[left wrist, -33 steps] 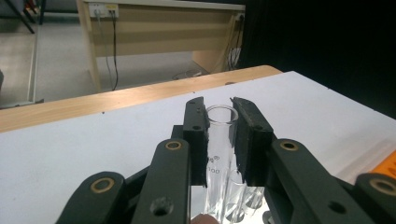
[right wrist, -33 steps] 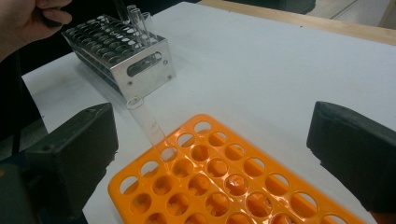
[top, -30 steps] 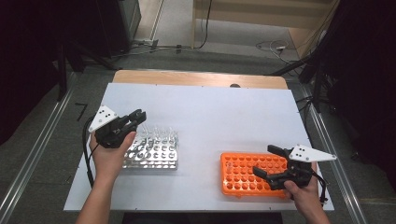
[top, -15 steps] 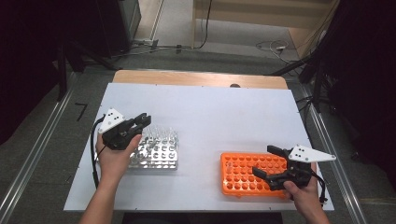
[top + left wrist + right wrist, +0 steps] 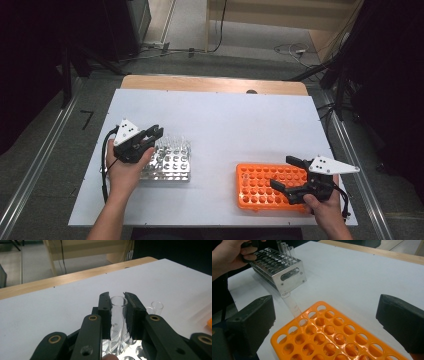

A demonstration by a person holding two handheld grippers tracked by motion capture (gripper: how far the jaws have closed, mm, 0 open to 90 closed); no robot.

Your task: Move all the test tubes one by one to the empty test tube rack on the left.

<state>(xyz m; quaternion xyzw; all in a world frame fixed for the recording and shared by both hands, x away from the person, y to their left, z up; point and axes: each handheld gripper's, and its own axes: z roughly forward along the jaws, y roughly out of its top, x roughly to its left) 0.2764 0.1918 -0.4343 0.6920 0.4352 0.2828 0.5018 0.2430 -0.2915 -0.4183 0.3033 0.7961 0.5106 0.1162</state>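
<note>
Glass test tube point(image 5: 117, 315) stands upright in the metal rack point(image 5: 169, 164), left of centre in the high view, and the left tool point(image 5: 117, 307) has its two black jaws pressed against the tube's sides just below the rim, clenched on it. Another empty tube point(image 5: 156, 307) rises just to the right in that gripper view. At the lower right of the high view the right tool point(image 5: 287, 176) hovers over the orange rack point(image 5: 260, 187) with its jaws spread wide, released. One clear tube point(image 5: 293, 307) leans tilted in a corner hole of the orange rack. Both racks sit well apart on the white tabletop point(image 5: 240, 120).
</note>
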